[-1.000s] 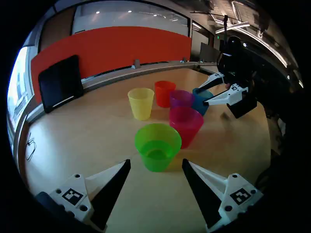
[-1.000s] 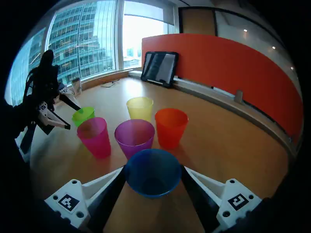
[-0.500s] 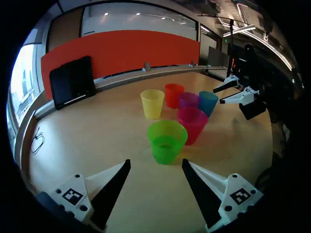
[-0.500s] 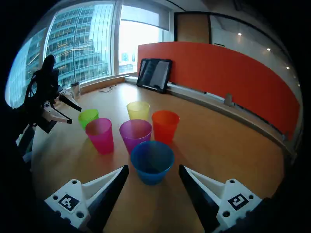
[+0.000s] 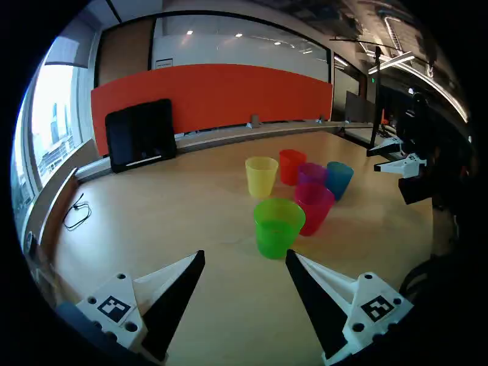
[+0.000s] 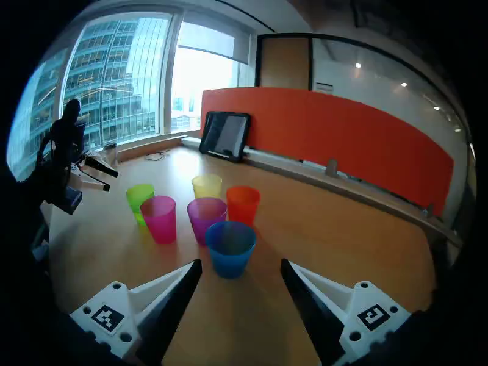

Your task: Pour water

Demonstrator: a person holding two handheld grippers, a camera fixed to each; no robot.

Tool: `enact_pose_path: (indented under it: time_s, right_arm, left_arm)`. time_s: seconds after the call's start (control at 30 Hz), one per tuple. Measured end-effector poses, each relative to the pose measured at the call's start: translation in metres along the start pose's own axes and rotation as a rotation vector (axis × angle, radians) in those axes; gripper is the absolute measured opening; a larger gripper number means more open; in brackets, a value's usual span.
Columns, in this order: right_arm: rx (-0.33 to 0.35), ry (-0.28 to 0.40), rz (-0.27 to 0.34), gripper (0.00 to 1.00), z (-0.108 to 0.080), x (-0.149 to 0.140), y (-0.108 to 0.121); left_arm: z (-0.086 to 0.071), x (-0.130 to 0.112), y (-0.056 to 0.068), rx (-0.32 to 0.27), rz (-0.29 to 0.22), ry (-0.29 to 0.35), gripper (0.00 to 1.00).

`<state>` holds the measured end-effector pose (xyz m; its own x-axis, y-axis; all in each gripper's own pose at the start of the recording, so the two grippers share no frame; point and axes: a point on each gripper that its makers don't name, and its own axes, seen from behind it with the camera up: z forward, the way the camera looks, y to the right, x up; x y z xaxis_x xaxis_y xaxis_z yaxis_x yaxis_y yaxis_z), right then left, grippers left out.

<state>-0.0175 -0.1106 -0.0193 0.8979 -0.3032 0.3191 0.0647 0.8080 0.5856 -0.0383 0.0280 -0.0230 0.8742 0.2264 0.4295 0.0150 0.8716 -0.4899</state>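
- My left gripper (image 5: 244,252) is spread wide and grips nothing. The green cup (image 5: 278,227) stands upright just ahead, nearer my right finger and clear of both.
- My right gripper (image 6: 240,262) is equally wide and empty, with the blue cup (image 6: 230,247) upright straight ahead, untouched.
- I judge each gripper is lined up on its own cup so one can pour into the other.
- The pink cup (image 5: 314,207) sits just beyond the green one on the table (image 6: 341,244), so I'd close carefully.
- I cannot tell whether either cup holds water.

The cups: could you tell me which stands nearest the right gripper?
The blue cup; it alone stands directly ahead of the right gripper, closest to the camera.
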Motion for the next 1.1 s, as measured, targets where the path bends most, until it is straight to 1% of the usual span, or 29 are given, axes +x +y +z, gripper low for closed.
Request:
enact_pose_path:
  time_s: [0.17, 0.27, 0.47, 0.57, 0.67, 0.87, 0.97, 1.1]
  right_arm:
    - [-0.049, 0.036, 0.026, 1.0, -0.012, 0.002, 0.006]
    - [-0.095, 0.055, 0.043, 1.0, -0.018, 0.002, 0.014]
    - [-0.208, 0.103, 0.072, 1.0, -0.03, 0.009, 0.033]
    - [-0.259, 0.14, 0.075, 1.0, -0.037, 0.017, 0.04]
    - [-0.323, 0.178, 0.072, 1.0, -0.044, 0.026, 0.051]
    - [-0.438, 0.259, 0.081, 1.0, -0.058, 0.043, 0.071]
    - [-0.469, 0.302, 0.094, 1.0, -0.063, 0.049, 0.076]
    - [-0.505, 0.348, 0.12, 1.0, -0.069, 0.055, 0.082]
  left_arm:
    - [-0.005, 0.006, -0.002, 0.039, -0.023, 0.041, 0.99]
    - [-0.006, 0.011, -0.003, 0.071, -0.022, 0.071, 0.99]
    - [-0.014, 0.027, -0.002, 0.143, -0.013, 0.152, 0.99]
    - [-0.019, 0.036, -0.003, 0.177, -0.023, 0.193, 0.99]
    - [-0.022, 0.045, -0.004, 0.209, -0.032, 0.235, 0.99]
    - [-0.026, 0.06, 0.0, 0.255, -0.032, 0.297, 0.99]
    - [-0.027, 0.067, 0.005, 0.266, -0.038, 0.326, 0.99]
    - [-0.032, 0.076, 0.008, 0.287, -0.055, 0.373, 0.99]
